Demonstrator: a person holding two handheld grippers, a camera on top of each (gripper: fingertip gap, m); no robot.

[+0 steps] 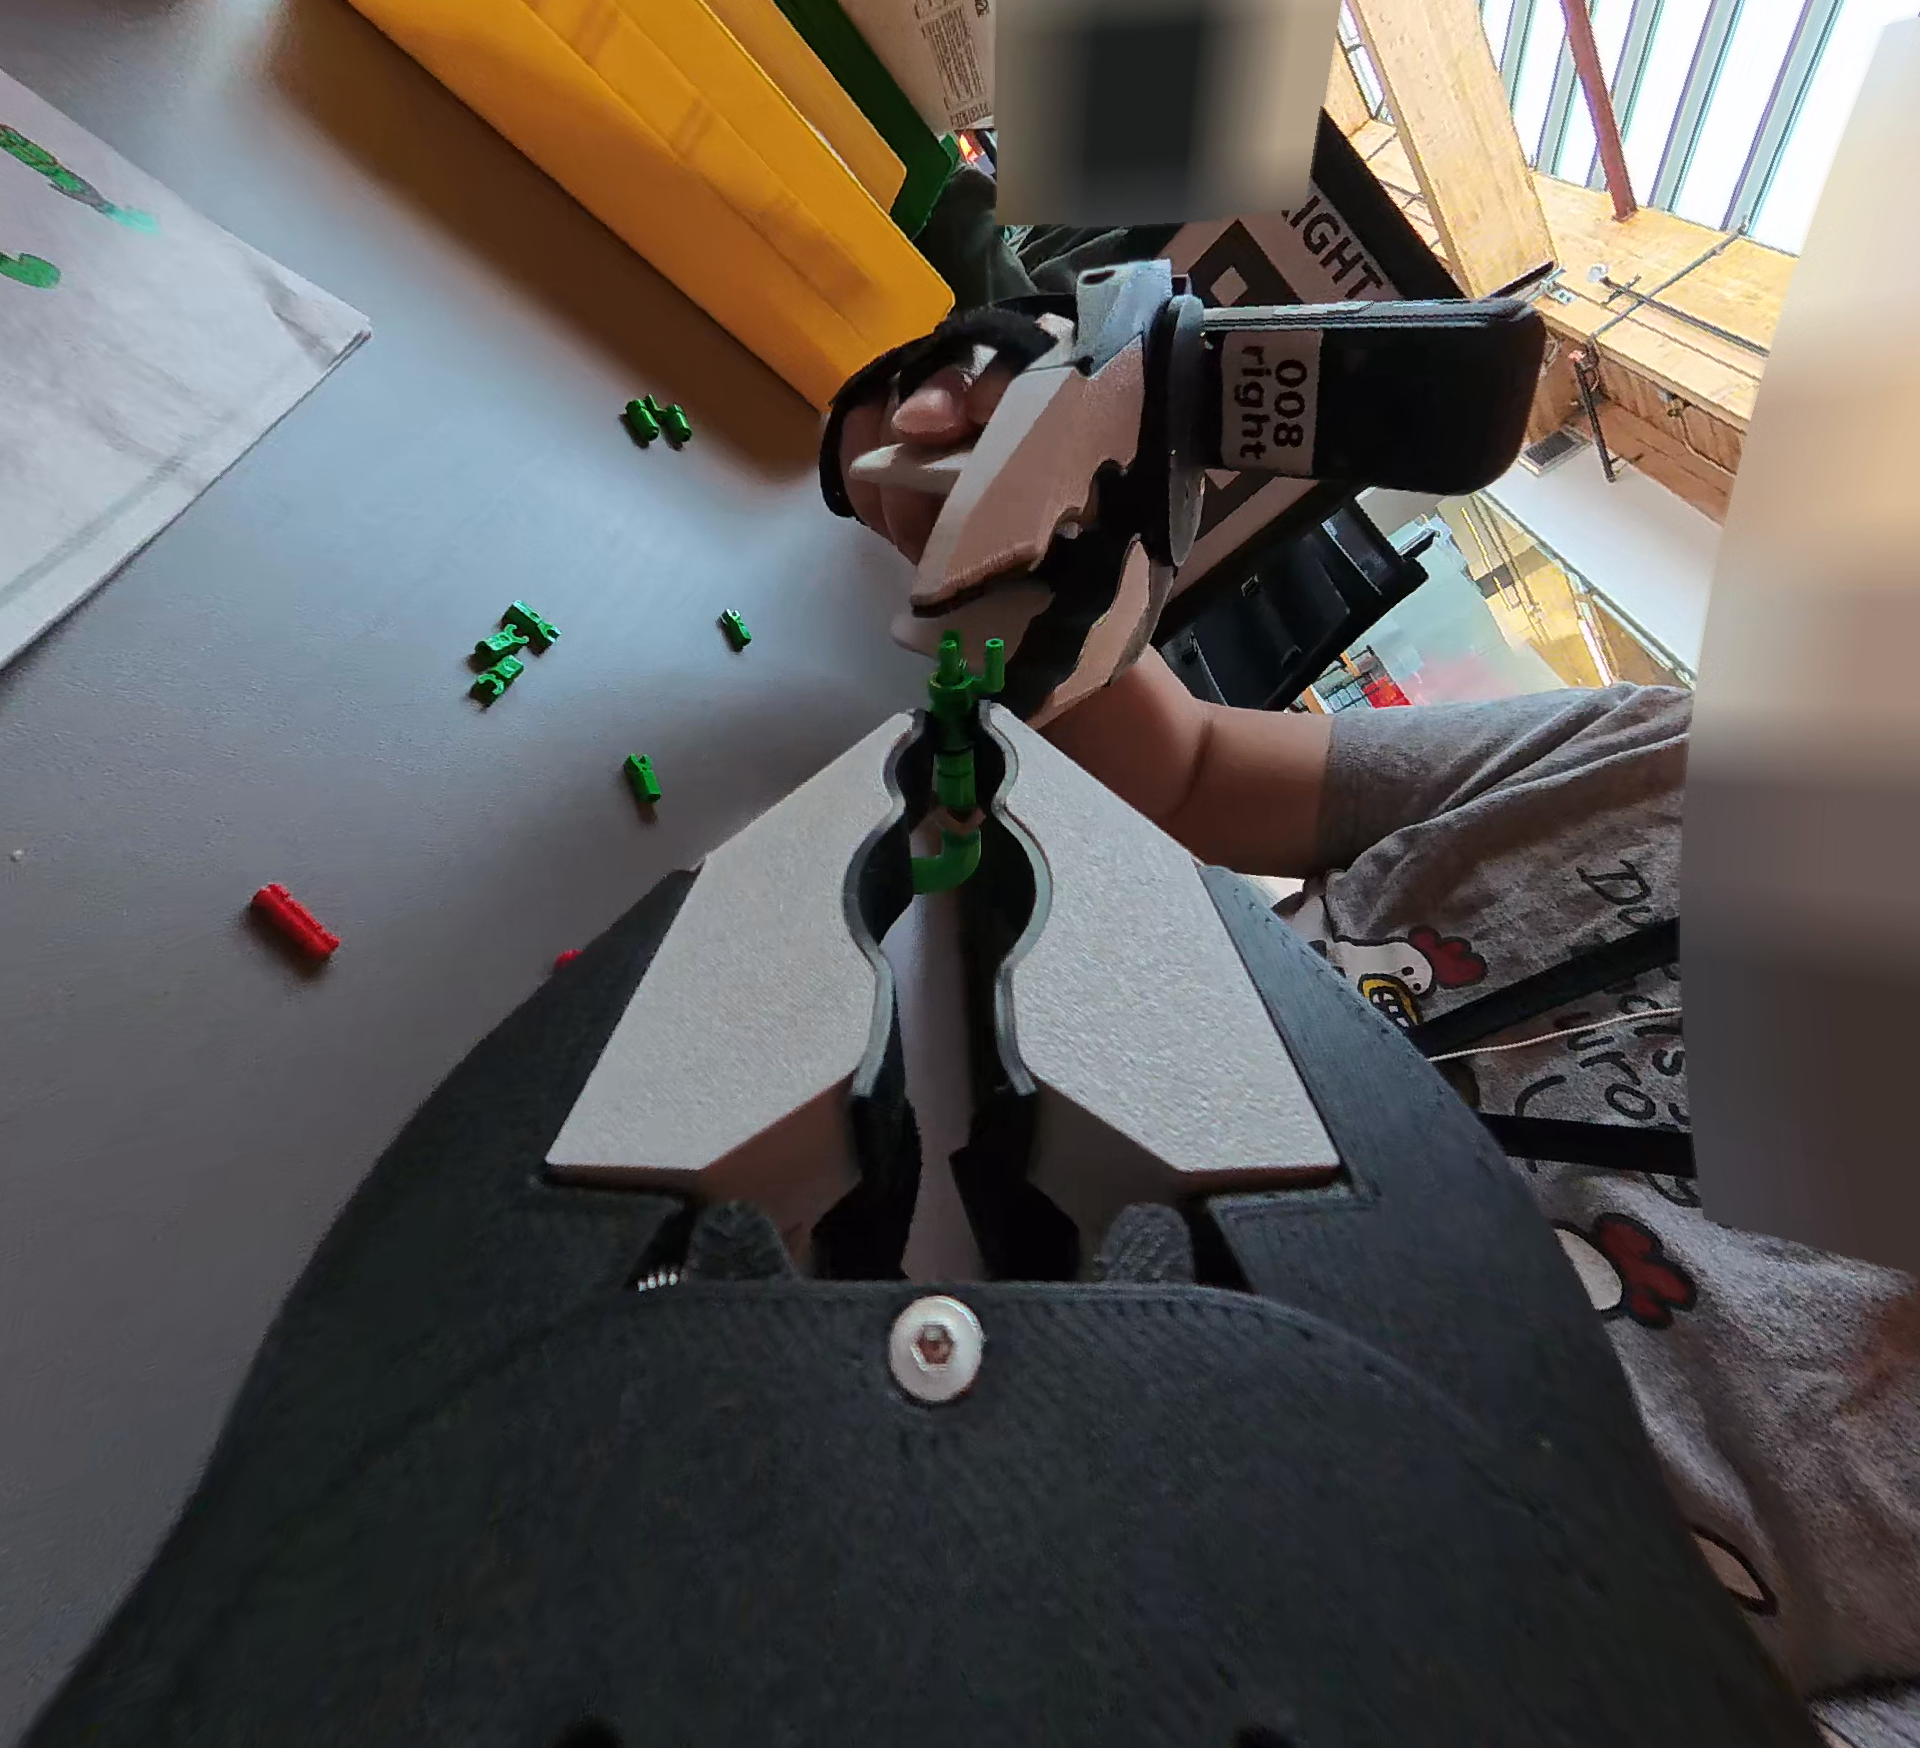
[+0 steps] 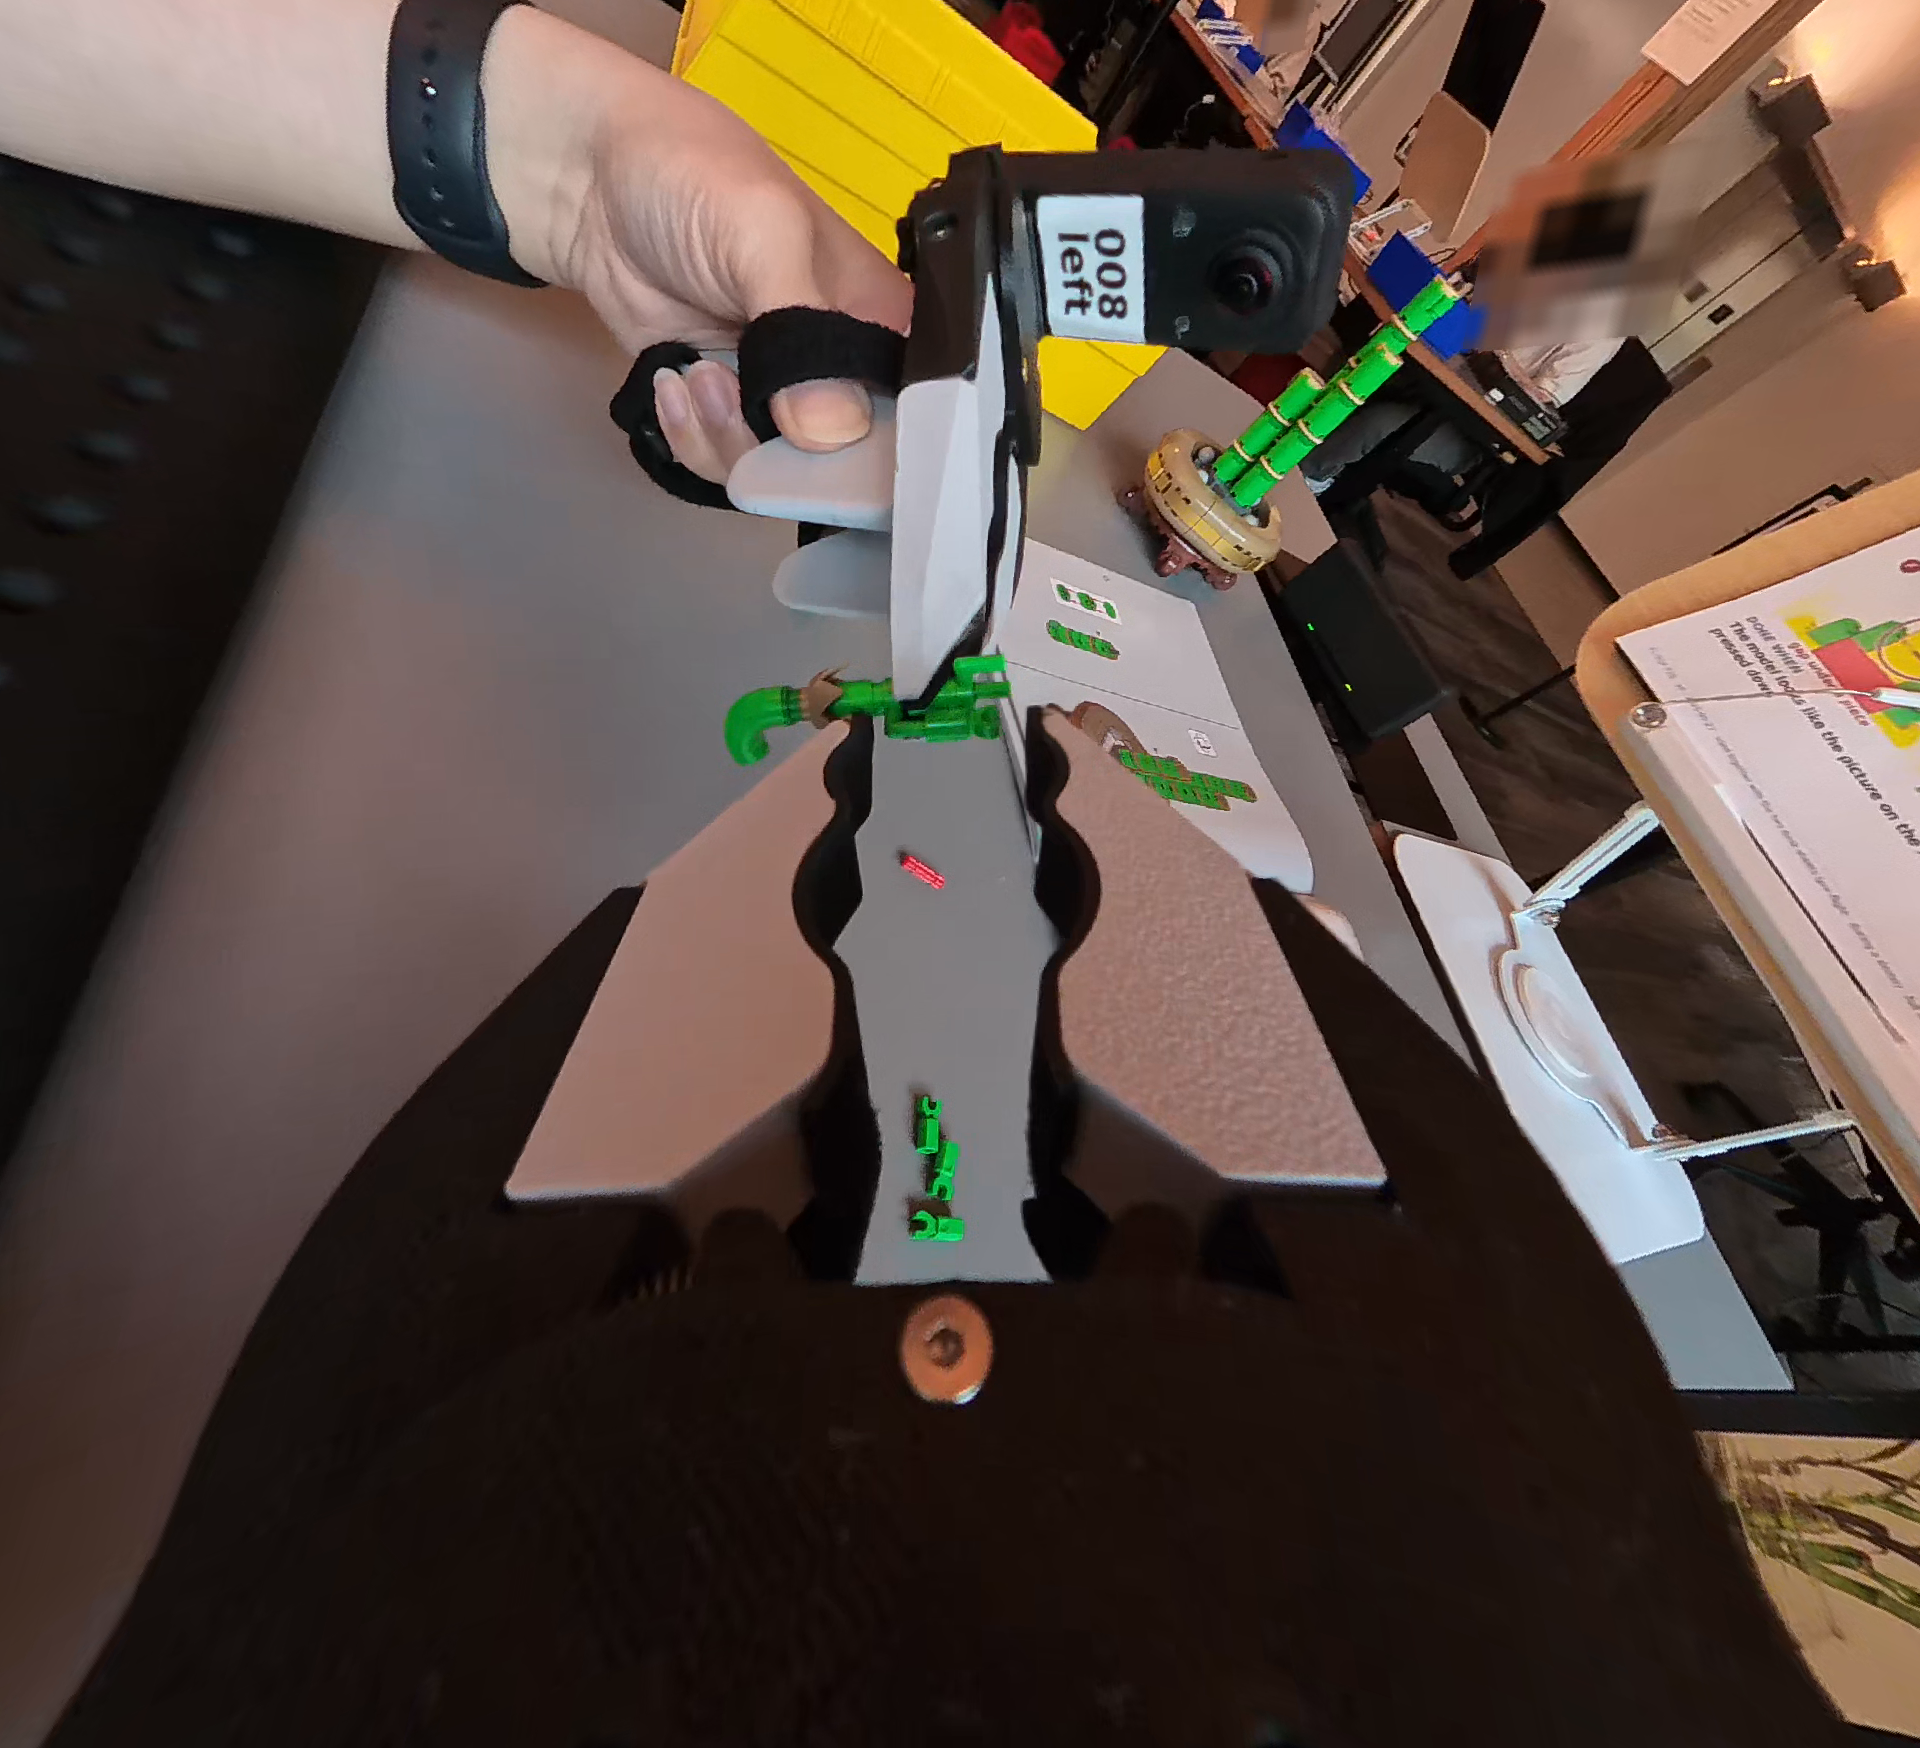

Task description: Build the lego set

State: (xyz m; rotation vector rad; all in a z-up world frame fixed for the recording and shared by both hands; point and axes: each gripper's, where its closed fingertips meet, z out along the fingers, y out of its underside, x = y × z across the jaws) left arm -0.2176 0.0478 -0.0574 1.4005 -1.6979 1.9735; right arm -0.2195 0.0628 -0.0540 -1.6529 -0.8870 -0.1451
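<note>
My left gripper is shut on a thin green lego stem with a hooked end and small prongs at its tip. It holds the stem above the grey table. In the right wrist view the stem lies level, gripped by the left gripper. My right gripper is open, and its fingertips flank the stem's pronged end. It also shows in the left wrist view, just beyond the prongs. A partly built bamboo model stands in a gold pot farther back.
Loose green pieces and a red piece lie on the table. They also show between my right fingers: green pieces and the red piece. A yellow box, an instruction booklet and a page on a stand are nearby. My left and right fingertips are right by each other. Left tips and right tips are each some 12 cm from the red piece.
</note>
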